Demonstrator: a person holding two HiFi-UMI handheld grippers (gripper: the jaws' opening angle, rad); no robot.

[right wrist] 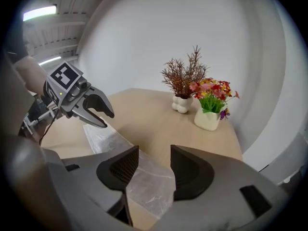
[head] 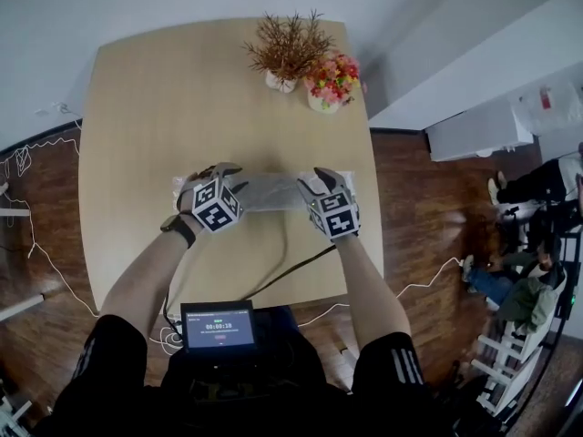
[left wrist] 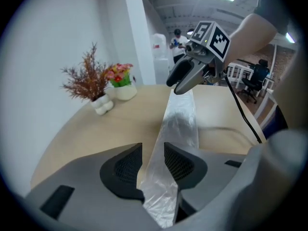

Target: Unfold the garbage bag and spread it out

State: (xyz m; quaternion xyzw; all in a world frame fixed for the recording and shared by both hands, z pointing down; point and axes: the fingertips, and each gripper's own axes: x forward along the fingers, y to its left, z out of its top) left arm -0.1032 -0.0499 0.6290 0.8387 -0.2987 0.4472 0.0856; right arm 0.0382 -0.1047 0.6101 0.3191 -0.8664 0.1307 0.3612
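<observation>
- The garbage bag (head: 269,191) is still folded into a long, narrow strip. It lies on the near half of the table (head: 182,107), and its long axis runs from our left to our right.
- The left gripper (left wrist: 153,150) has its jaws closed about halfway, and they pinch the left end of the strip between the pads. In the left gripper view the strip leaves these jaws and goes straight away towards the other gripper.
- The right gripper (right wrist: 154,165) has its jaws wide apart and holds nothing. The right end of the bag lies flat on the table just below and between its jaws, a little more to the side of its left pad, and the pads do not press on it.
- So the bag is stretched between the two tools, one end at each, and neither hand has to travel to reach it. The right hand is the one that has no grip yet.
- We judge that the next move depends on this: the right jaws must come down and close on the end that lies straight under them.
- The folds seem to run along the strip, so we think it must open across its length, towards the far side of the table.
- The dried plant (head: 287,53) and the flower pot (head: 332,85) stand at the far edge, well apart from the bag.
</observation>
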